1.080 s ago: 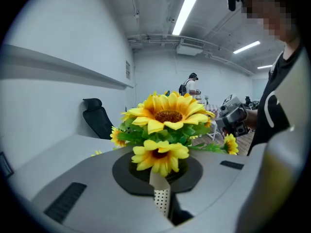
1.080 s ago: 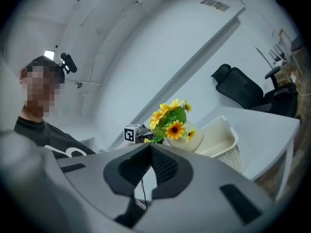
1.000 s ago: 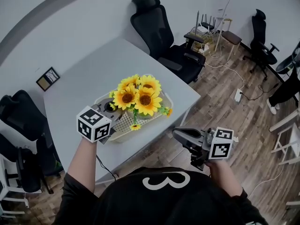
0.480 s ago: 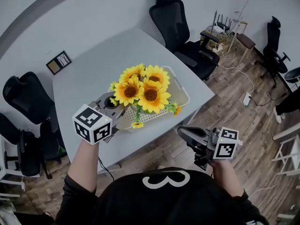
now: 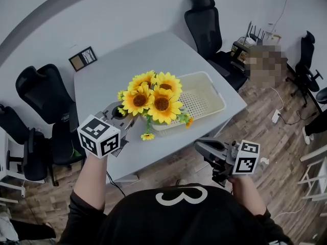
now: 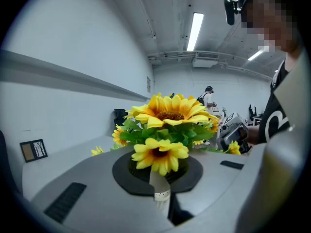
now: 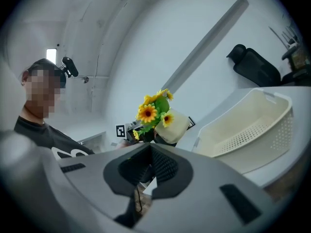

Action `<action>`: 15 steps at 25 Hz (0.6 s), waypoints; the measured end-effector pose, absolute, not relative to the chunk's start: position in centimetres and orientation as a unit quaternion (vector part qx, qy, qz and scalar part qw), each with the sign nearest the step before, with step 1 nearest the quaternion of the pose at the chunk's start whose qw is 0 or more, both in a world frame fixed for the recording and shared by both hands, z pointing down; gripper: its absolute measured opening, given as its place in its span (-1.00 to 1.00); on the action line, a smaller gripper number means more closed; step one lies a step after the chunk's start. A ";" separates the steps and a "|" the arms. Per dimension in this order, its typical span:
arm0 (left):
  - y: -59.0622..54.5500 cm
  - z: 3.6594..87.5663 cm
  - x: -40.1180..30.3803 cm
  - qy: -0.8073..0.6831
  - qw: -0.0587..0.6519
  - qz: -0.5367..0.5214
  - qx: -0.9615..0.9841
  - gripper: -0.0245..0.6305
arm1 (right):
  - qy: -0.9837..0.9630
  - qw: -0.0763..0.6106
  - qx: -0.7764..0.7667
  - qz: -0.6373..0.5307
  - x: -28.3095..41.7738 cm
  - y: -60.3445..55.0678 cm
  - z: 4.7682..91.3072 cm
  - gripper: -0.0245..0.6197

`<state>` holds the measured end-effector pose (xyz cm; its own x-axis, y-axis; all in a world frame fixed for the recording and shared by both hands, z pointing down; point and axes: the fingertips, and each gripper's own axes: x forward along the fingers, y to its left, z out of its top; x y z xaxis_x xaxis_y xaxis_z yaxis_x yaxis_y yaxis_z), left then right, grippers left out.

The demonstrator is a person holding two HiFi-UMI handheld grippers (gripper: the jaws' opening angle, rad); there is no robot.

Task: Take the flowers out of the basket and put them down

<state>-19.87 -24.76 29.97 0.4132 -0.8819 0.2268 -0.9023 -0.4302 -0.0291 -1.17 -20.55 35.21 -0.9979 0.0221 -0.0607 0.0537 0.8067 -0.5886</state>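
Observation:
A bunch of yellow sunflowers (image 5: 152, 98) hangs over the grey table (image 5: 117, 65), just left of the cream perforated basket (image 5: 218, 97), whose inside shows nothing in it. My left gripper (image 5: 125, 117) is shut on the bunch's paper-wrapped stem (image 6: 159, 187), with the blooms (image 6: 168, 114) standing above the jaws. My right gripper (image 5: 202, 148) is shut on nothing and hovers off the table's near edge, over the floor. From there the flowers (image 7: 155, 110) show on the left and the basket (image 7: 252, 125) on the right.
A small framed picture (image 5: 83, 58) lies at the table's far left corner. Black office chairs stand behind the table (image 5: 207, 19) and to its left (image 5: 43, 93). Wooden floor (image 5: 276, 137) lies to the right, with more chairs and cables.
The sunflowers were in the basket a second ago; my left gripper has carried them up and to the left, clear of it. The right gripper has kept its place.

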 end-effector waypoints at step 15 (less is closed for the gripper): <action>-14.6 32.2 -28.2 -0.570 0.072 0.091 0.813 -0.86 | 0.948 0.004 0.032 -0.315 -7.8 -10.5 35.6 -0.90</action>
